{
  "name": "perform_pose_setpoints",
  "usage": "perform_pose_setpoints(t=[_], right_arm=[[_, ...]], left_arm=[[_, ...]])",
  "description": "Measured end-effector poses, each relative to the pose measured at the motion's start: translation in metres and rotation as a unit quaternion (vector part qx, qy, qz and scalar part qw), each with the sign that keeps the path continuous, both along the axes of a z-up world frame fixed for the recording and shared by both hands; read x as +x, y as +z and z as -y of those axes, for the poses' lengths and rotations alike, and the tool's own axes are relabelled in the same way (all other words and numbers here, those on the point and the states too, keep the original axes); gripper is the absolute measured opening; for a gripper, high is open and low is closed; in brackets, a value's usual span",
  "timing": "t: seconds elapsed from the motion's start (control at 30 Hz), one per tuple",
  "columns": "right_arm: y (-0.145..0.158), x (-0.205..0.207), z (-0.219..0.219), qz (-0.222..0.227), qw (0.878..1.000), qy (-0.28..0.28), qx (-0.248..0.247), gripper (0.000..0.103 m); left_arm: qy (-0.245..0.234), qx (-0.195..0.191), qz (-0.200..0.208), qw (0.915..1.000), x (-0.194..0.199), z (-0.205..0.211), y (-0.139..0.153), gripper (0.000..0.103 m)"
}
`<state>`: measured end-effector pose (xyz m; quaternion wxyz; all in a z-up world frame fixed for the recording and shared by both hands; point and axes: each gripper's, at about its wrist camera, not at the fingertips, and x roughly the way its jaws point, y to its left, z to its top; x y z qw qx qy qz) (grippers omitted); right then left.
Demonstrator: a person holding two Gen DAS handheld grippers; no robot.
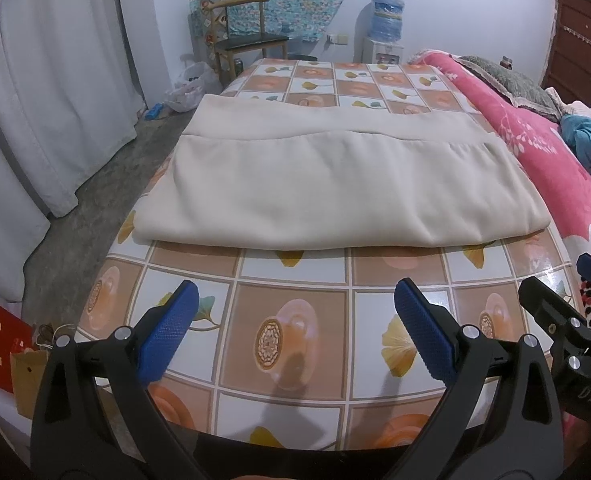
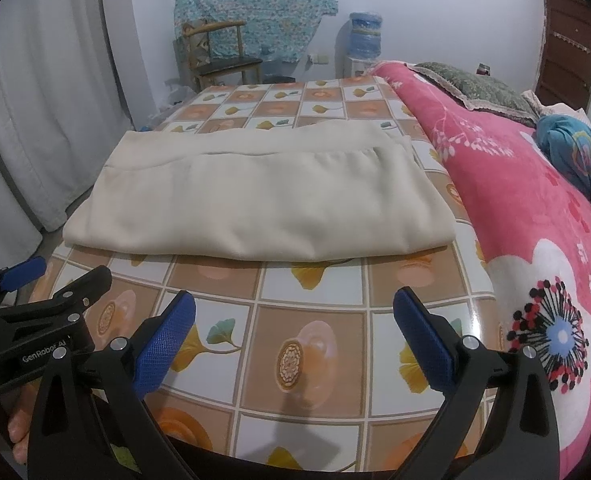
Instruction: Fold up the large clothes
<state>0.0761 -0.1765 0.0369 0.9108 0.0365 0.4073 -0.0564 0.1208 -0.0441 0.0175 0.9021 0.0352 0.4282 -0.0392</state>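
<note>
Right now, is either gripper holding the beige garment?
No: the left gripper and right gripper both hover open over the table, short of the folded beige garment.

White curtains (image 1: pixel 55 92), wooden chair (image 1: pixel 247 36), pink bedspread (image 2: pixel 515 200), brown door (image 1: pixel 575 48).

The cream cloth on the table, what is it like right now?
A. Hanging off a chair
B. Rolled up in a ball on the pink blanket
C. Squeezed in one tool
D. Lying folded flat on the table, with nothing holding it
D. The cream cloth lies folded flat on the patterned table, while the left tool and right tool both sit open and short of it.
</note>
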Motion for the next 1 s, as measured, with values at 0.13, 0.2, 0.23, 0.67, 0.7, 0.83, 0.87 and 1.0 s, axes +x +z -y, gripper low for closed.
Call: perform_pose_setpoints(t=[0.13,0.2,0.23,0.67,0.7,0.83,0.87,1.0], right_arm=[[-0.0004,0.0000,0.0002,0.000,1.000,-0.001,0.000,0.096],[-0.0007,0.0001,0.0000,-0.001,1.000,-0.001,0.001,0.096],[-0.0014,0.0003,-0.0006,-0.002,1.000,-0.001,0.001,0.096],[-0.0044,0.0034,-0.0021,-0.005,1.000,-0.002,0.001,0.096],[-0.0041,0.0032,-0.0016,-0.005,1.000,-0.002,0.001,0.096],[-0.0040,0.0033,-0.0016,-0.004,1.000,-0.003,0.001,0.096],[-0.0043,0.0034,-0.0022,-0.004,1.000,-0.003,0.001,0.096],[-0.0041,0.0035,-0.0018,-0.005,1.000,-0.003,0.002,0.096]], left_arm=[[0.001,0.000,0.000,1.0000,0.0003,-0.0003,-0.0002,0.095],[0.001,0.000,-0.001,1.0000,0.0005,-0.0003,-0.0002,0.095],[0.001,0.000,0.000,1.0000,0.0006,-0.0005,-0.0002,0.095],[0.001,-0.002,-0.003,1.0000,-0.0018,0.0014,-0.0035,0.095],[0.001,-0.002,-0.004,1.0000,-0.0004,-0.0001,-0.0043,0.095],[0.001,-0.003,-0.004,1.0000,-0.0017,0.0015,-0.0046,0.095],[0.000,-0.002,-0.004,1.0000,-0.0016,0.0015,-0.0046,0.095],[0.000,-0.003,-0.004,1.0000,-0.0008,0.0003,-0.0042,0.095]])
